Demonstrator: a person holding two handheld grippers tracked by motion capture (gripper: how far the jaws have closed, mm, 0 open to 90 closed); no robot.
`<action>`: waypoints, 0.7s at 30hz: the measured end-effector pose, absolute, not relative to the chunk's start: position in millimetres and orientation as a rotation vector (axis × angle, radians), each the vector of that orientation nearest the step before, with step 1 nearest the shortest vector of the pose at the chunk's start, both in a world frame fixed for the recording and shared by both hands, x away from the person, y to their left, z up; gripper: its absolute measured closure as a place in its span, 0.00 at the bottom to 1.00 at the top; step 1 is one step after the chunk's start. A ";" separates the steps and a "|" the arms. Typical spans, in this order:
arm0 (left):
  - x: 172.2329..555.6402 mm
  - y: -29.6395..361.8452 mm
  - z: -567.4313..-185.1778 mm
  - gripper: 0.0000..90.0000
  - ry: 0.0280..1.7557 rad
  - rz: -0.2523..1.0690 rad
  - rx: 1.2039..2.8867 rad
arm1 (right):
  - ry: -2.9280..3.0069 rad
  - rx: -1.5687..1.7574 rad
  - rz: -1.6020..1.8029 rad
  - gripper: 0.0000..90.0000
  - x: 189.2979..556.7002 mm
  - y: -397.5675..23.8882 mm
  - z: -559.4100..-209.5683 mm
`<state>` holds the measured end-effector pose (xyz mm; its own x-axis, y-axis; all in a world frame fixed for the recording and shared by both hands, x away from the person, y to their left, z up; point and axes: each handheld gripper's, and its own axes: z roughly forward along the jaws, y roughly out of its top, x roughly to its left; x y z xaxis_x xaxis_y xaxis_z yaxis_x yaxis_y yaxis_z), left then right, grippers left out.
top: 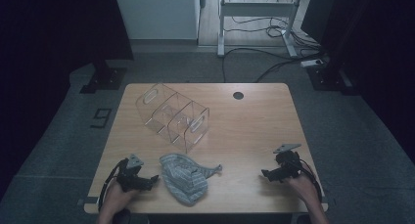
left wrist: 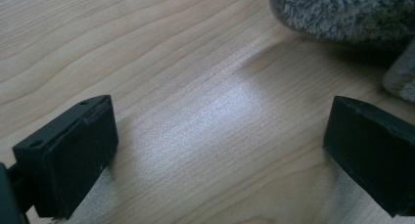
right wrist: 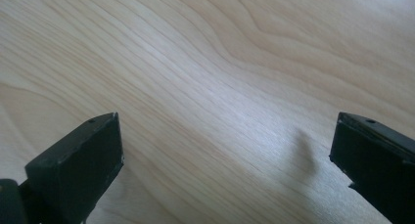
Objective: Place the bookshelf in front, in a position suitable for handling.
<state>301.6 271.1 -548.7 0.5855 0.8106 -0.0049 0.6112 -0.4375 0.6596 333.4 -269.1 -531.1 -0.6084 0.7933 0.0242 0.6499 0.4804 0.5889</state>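
Near edge, left to right: left tongs (top: pixel 155 178), jaws wide, holding nothing, resting low over the surface (top: pixel 244 131), tips just beside the grey fuzzy sock (top: pixel 186 177); sock lies crumpled at the front, left of centre; right tongs (top: pixel 264 174), jaws wide, holding nothing, well apart from the sock. Surface: pale wood grain, rounded corners, dark cable hole (top: pixel 238 95) near the far edge. Clear divided organiser (top: pixel 172 117) behind the sock, empty. Room: dim, grey carpet (top: pixel 58 136), white frame legs (top: pixel 254 18) and cables (top: pixel 274 53) beyond.

Clear divided organizer (top: pixel 172 117) on wooden table (top: pixel 254 131); cables (top: pixel 274 62) on floor beyond.
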 end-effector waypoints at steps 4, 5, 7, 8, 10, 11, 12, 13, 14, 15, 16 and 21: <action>301.7 271.1 -548.7 0.00 1.125 0.417 2.195 | 2.465 1.232 0.870 0.00 330.8 -265.2 -525.8; 301.8 271.0 -548.7 0.00 1.125 0.417 2.195 | 2.462 1.229 0.877 0.00 330.2 -264.3 -524.7; 301.8 271.0 -548.7 0.00 1.125 0.417 2.195 | 2.460 1.225 0.896 0.00 328.9 -262.2 -522.4; 301.8 271.0 -548.7 0.00 1.125 0.417 2.195 | 2.465 1.220 0.900 0.00 328.5 -261.3 -521.4; 301.8 271.0 -548.7 0.00 1.125 0.417 2.195 | 2.467 1.207 0.917 0.00 327.9 -259.0 -519.6; 301.9 271.0 -548.7 0.00 1.125 0.417 2.195 | 2.471 1.205 0.917 0.00 327.8 -257.9 -518.9; 301.9 271.0 -548.7 0.00 1.125 0.417 2.195 | 2.475 1.203 0.917 0.00 327.6 -256.7 -518.2; 301.9 271.0 -548.7 0.00 1.125 0.417 2.195 | 2.482 1.196 0.920 0.00 327.6 -255.7 -517.8; 301.9 271.0 -548.7 0.00 1.125 0.417 2.195 | 2.482 1.196 0.920 0.00 327.6 -255.7 -517.8; 301.9 271.0 -548.7 0.00 1.125 0.417 2.195 | 2.492 1.197 0.928 0.00 327.5 -253.5 -517.0; 301.9 271.0 -548.7 0.00 1.125 0.417 2.195 | 2.492 1.197 0.928 0.00 327.5 -253.5 -517.0; 301.9 271.0 -548.7 0.00 1.125 0.417 2.195 | 2.495 1.173 0.967 0.00 327.3 -245.6 -512.1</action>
<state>301.9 271.0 -548.7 0.5854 0.8108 -0.0050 0.6115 -0.4374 0.6594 327.3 -245.6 -512.1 -0.6577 0.7494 0.0763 0.6050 0.4652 0.6461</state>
